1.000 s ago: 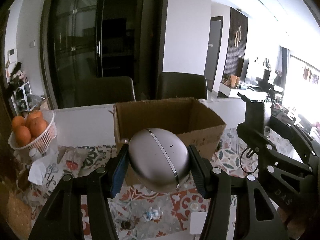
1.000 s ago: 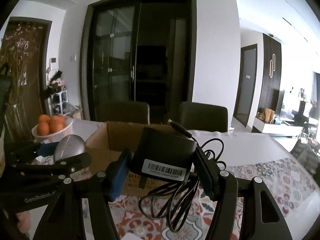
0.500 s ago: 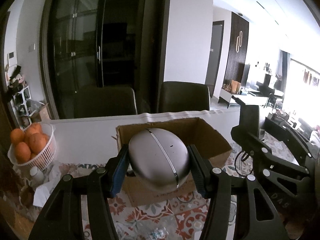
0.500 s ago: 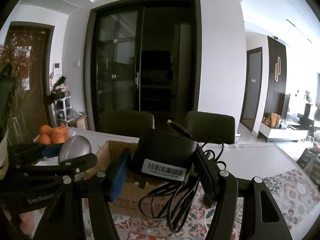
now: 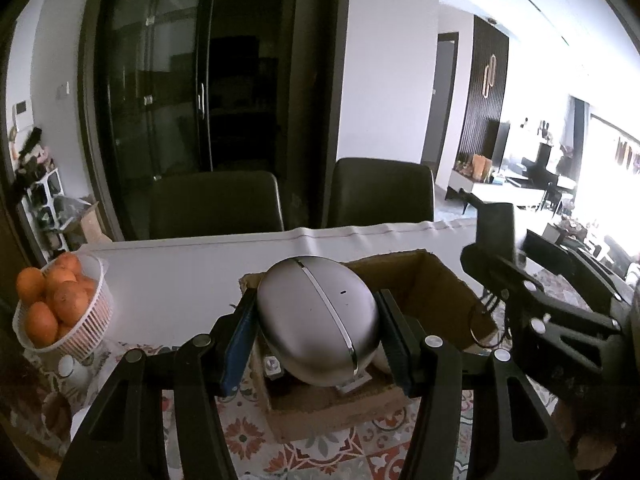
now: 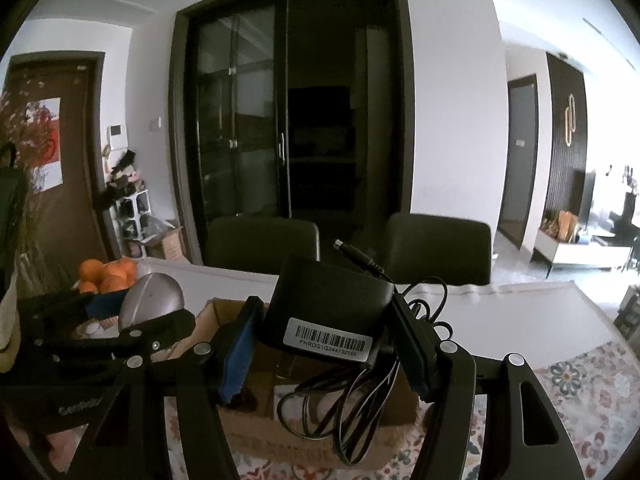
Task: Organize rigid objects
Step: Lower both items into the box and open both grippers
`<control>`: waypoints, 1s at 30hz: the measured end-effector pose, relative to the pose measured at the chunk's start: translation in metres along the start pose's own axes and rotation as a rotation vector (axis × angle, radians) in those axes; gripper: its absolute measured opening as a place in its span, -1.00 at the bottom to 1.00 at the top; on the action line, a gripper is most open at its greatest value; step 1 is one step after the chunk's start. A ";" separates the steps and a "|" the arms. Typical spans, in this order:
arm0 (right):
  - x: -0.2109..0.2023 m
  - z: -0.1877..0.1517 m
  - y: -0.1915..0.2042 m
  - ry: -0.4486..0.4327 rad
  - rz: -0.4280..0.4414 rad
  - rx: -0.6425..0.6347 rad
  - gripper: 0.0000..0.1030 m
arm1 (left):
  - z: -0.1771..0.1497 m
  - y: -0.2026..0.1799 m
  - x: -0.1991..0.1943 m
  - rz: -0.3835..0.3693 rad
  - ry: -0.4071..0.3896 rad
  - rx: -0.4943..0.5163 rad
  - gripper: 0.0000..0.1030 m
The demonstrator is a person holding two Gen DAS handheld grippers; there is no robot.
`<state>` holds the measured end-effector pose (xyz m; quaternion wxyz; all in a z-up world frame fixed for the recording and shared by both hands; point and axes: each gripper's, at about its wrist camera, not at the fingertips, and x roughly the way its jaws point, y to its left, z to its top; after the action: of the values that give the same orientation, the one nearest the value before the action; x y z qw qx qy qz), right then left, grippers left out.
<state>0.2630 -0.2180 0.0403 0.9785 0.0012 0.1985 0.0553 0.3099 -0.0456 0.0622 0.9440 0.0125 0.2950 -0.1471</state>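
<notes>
My left gripper (image 5: 318, 336) is shut on a silver egg-shaped case (image 5: 316, 320) and holds it over the near left part of an open cardboard box (image 5: 440, 288). My right gripper (image 6: 326, 344) is shut on a black power adapter (image 6: 328, 312) with a barcode label; its coiled black cable (image 6: 340, 412) hangs down over the same box (image 6: 224, 312). The right gripper shows at the right of the left wrist view (image 5: 500, 280). The left gripper with the silver case (image 6: 154, 300) shows at the left of the right wrist view. Small items lie on the box floor (image 5: 276, 364).
A white basket of oranges (image 5: 60, 316) stands at the table's left. The table has a patterned cloth (image 5: 304, 448) near me and a white top (image 5: 180, 276) further back. Two dark chairs (image 5: 216, 204) stand behind the table.
Both grippers have risen and moved forward with their loads, so they now hang above the box opening. The box interior has come into view. Neither grip has changed.
</notes>
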 end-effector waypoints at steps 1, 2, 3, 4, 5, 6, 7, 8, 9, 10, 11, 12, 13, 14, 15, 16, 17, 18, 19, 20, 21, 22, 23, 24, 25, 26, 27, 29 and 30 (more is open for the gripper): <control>0.004 0.001 -0.002 0.008 0.005 0.006 0.23 | 0.001 0.000 0.004 0.001 0.005 0.003 0.10; 0.009 0.002 -0.004 0.018 0.010 0.014 0.23 | 0.002 -0.002 0.007 0.008 0.013 0.004 0.10; 0.016 0.002 -0.007 0.033 0.023 0.018 0.23 | 0.003 -0.001 0.010 0.009 0.020 0.003 0.10; 0.021 0.002 -0.008 0.046 0.027 0.023 0.23 | 0.004 -0.001 0.016 0.003 0.035 -0.002 0.10; 0.027 0.002 -0.011 0.061 0.033 0.033 0.23 | 0.004 0.000 0.019 0.003 0.045 -0.004 0.10; 0.032 -0.001 -0.012 0.075 0.040 0.035 0.23 | 0.005 0.000 0.024 0.003 0.060 -0.006 0.10; 0.036 -0.003 -0.012 0.088 0.044 0.038 0.23 | 0.005 0.000 0.027 0.000 0.069 -0.009 0.10; 0.040 -0.004 -0.014 0.101 0.048 0.043 0.23 | 0.004 0.001 0.031 -0.003 0.081 -0.013 0.10; 0.045 -0.005 -0.015 0.118 0.057 0.044 0.23 | 0.003 0.001 0.035 -0.004 0.092 -0.016 0.10; 0.049 -0.006 -0.014 0.131 0.060 0.044 0.23 | 0.003 0.001 0.039 -0.009 0.106 -0.021 0.10; 0.054 -0.006 -0.015 0.142 0.060 0.046 0.23 | 0.001 0.001 0.043 -0.017 0.120 -0.025 0.10; 0.057 -0.008 -0.015 0.152 0.062 0.046 0.23 | 0.000 0.001 0.047 -0.022 0.135 -0.028 0.11; 0.060 -0.009 -0.015 0.165 0.064 0.044 0.23 | -0.001 0.001 0.050 -0.023 0.147 -0.031 0.11; 0.062 -0.011 -0.016 0.174 0.065 0.046 0.24 | -0.002 0.000 0.052 -0.023 0.156 -0.036 0.10; 0.065 -0.013 -0.016 0.184 0.067 0.049 0.24 | -0.003 0.000 0.054 -0.020 0.156 -0.038 0.11; 0.067 -0.014 -0.016 0.194 0.067 0.050 0.24 | -0.004 -0.001 0.054 -0.011 0.157 -0.037 0.16; 0.070 -0.015 -0.017 0.207 0.067 0.050 0.24 | -0.005 -0.002 0.054 -0.002 0.155 -0.035 0.29; 0.073 -0.017 -0.018 0.216 0.070 0.055 0.24 | -0.005 -0.004 0.054 0.001 0.152 -0.030 0.33; 0.073 -0.018 -0.019 0.211 0.066 0.058 0.24 | -0.006 -0.005 0.052 0.007 0.147 -0.025 0.34; 0.073 -0.017 -0.019 0.206 0.060 0.057 0.28 | -0.006 -0.005 0.051 0.020 0.144 -0.021 0.34; 0.073 -0.018 -0.019 0.207 0.054 0.051 0.32 | -0.007 -0.005 0.050 0.032 0.142 -0.019 0.34; 0.072 -0.017 -0.020 0.210 0.048 0.049 0.38 | -0.007 -0.005 0.049 0.035 0.139 -0.021 0.35; 0.072 -0.018 -0.020 0.211 0.043 0.048 0.40 | -0.008 -0.004 0.047 0.038 0.135 -0.022 0.35; 0.070 -0.017 -0.019 0.213 0.036 0.048 0.40 | -0.009 -0.005 0.044 0.041 0.131 -0.022 0.36; 0.067 -0.018 -0.019 0.212 0.032 0.048 0.40 | -0.010 -0.005 0.042 0.040 0.127 -0.021 0.38; 0.064 -0.018 -0.019 0.209 0.030 0.048 0.40 | -0.010 -0.006 0.041 0.038 0.126 -0.019 0.39; 0.059 -0.018 -0.018 0.203 0.018 0.047 0.41 | -0.011 -0.006 0.037 0.041 0.123 -0.016 0.39; 0.050 -0.018 -0.017 0.192 -0.004 0.051 0.43 | -0.014 -0.005 0.032 0.049 0.118 -0.008 0.39; 0.047 -0.019 -0.017 0.190 -0.012 0.051 0.46 | -0.016 -0.007 0.028 0.055 0.113 -0.001 0.39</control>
<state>0.3001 -0.2306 0.0041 0.9553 0.0196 0.2917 0.0443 0.3210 -0.0576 0.0332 0.9295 0.0285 0.3474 -0.1203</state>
